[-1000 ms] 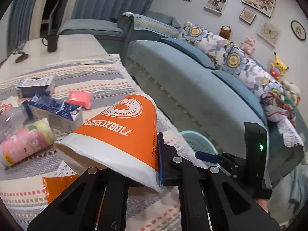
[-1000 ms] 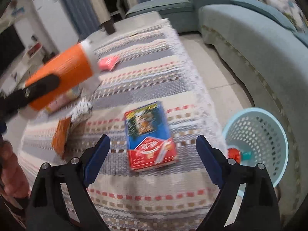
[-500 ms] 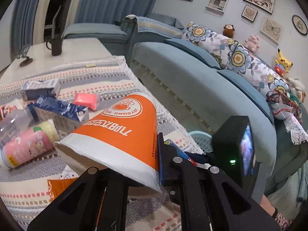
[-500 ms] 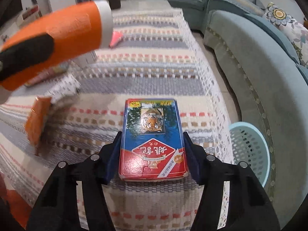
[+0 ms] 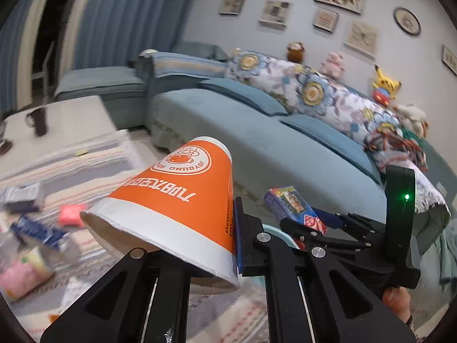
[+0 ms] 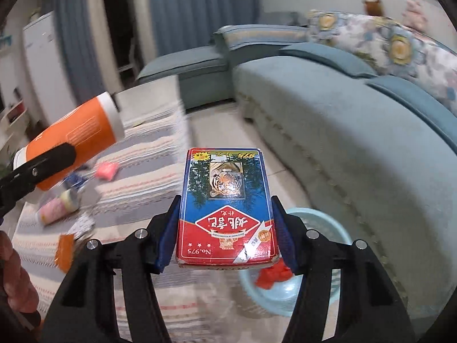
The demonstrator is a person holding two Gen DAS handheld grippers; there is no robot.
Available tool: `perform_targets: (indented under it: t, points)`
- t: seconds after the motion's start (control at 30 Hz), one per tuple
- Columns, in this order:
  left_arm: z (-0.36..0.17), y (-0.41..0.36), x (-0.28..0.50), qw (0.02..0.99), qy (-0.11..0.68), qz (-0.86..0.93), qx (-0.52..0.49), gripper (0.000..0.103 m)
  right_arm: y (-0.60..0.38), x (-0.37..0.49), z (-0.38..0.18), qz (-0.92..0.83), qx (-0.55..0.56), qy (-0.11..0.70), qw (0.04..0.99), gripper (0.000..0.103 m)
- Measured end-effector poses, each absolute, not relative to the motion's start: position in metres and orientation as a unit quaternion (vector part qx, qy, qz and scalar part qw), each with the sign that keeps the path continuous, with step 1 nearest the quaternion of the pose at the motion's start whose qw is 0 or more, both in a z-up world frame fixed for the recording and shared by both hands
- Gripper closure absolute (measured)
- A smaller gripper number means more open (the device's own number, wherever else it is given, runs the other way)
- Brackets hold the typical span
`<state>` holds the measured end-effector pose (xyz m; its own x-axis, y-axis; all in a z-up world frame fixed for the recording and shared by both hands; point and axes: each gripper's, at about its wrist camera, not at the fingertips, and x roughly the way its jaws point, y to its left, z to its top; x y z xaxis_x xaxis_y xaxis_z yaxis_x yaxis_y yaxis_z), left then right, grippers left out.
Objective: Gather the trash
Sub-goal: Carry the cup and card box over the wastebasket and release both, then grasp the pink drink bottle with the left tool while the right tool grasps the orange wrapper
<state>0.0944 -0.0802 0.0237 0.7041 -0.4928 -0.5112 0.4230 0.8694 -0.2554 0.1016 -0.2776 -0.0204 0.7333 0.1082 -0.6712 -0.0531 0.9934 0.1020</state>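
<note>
Orange paper cup [image 5: 174, 200] rim pinched by left gripper [image 5: 200, 245], tiger-print card box [image 6: 225, 208] clamped between right gripper [image 6: 225, 228] fingers, bin [image 6: 322, 225] at four o'clock

The left gripper [image 5: 200, 245] clamps the rim of an orange paper cup [image 5: 177, 200], tilted toward eleven o'clock. At three o'clock, the right gripper [image 5: 302, 225] holds a blue card box [image 5: 291, 204] before the blue sofa [image 5: 285, 148].

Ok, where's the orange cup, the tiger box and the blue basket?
orange cup [image 5: 177, 200], left wrist view, on its orange side.
tiger box [image 6: 225, 200], right wrist view, middle of its top face.
blue basket [image 6: 322, 220], right wrist view, on its rim.
</note>
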Motion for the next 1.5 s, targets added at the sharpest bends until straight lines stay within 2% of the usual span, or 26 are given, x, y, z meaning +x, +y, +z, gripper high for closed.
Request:
perform_targets:
  t: [0.23, 0.67, 0.7, 0.73, 0.77, 0.83, 1.0, 1.27, 1.5]
  points:
    - [-0.010, -0.149, 0.125, 0.888, 0.345, -0.300, -0.044, 0.096, -0.349, 0.108, -0.055, -0.018, 0.098, 0.403, 0.910, 0.047]
    - [-0.141, -0.242, 0.153, 0.793, 0.501, -0.345, 0.025, 0.094, -0.409, 0.115, -0.195, -0.103, 0.166, 0.543, 0.817, 0.046]
    - [-0.148, -0.244, 0.155, 0.792, 0.509, -0.336, 0.035, 0.082, -0.412, 0.117, -0.199, -0.104, 0.172, 0.547, 0.812, 0.046]
    - [-0.152, -0.244, 0.155, 0.790, 0.514, -0.332, 0.040, 0.066, -0.414, 0.117, -0.204, -0.104, 0.177, 0.550, 0.810, 0.045]
    - [-0.155, -0.243, 0.154, 0.790, 0.514, -0.331, 0.039, 0.060, -0.416, 0.117, -0.208, -0.107, 0.180, 0.551, 0.808, 0.045]
    - [-0.156, -0.238, 0.153, 0.792, 0.513, -0.330, 0.039, 0.053, -0.418, 0.112, -0.210, -0.110, 0.180, 0.546, 0.811, 0.045]
    - [-0.148, -0.219, 0.155, 0.797, 0.511, -0.322, 0.022, 0.050, -0.417, 0.112, -0.197, -0.108, 0.178, 0.535, 0.819, 0.045]
    - [-0.123, -0.179, 0.141, 0.813, 0.498, -0.302, -0.005, 0.050, -0.384, 0.102, -0.177, -0.077, 0.158, 0.523, 0.834, 0.045]
    - [-0.083, -0.102, 0.116, 0.847, 0.461, -0.260, -0.047, 0.049, -0.329, 0.092, -0.122, -0.017, 0.128, 0.464, 0.877, 0.045]
